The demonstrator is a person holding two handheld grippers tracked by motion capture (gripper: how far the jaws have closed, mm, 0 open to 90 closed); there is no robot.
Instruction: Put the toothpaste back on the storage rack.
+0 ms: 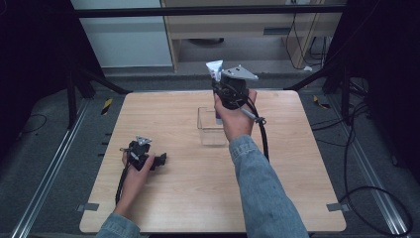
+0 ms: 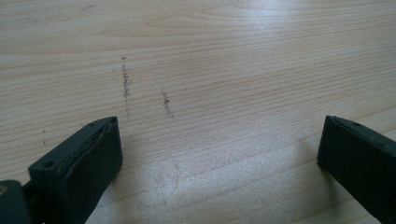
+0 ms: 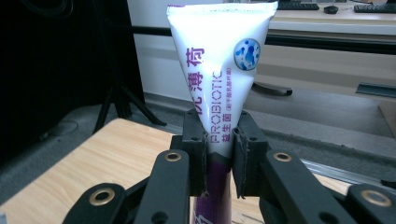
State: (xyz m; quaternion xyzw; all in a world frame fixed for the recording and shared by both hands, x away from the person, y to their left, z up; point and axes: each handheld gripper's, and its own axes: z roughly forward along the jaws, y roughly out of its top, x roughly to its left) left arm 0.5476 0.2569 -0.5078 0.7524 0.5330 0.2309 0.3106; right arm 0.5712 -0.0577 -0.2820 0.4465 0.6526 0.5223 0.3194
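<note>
— black pads of the right gripper are pinching a white toothpaste tube around its lower half, one pad pressing on each side.

— which way is the tube sitting?

— it is standing upright in the right gripper view, flat crimped end on top, purple part running down between the jaws. purple lettering and a blue round mark are showing on the white face.

— and from the high view?

— the right gripper is being held up over the far half of the wooden table, in the person's right hand, with a denim sleeve coming in from the bottom. the tube's crimped end is poking out past the gripper toward the far edge. its grey plate is sitting on top and a black cable is hanging down beside the wrist.

— anything under it?

— a clear plastic box is standing on the table just below and beside that hand; the purple end of the tube is showing above it. whether the tube is touching the box i cannot tell.

— what is the other hand doing?

— the left hand is resting on the near left part of the table, well apart from the box, holding the left gripper. in the left gripper view its jaws are standing spread wide over bare wood, nothing between them, a few dark scuffs lying on the grain ahead.
</note>
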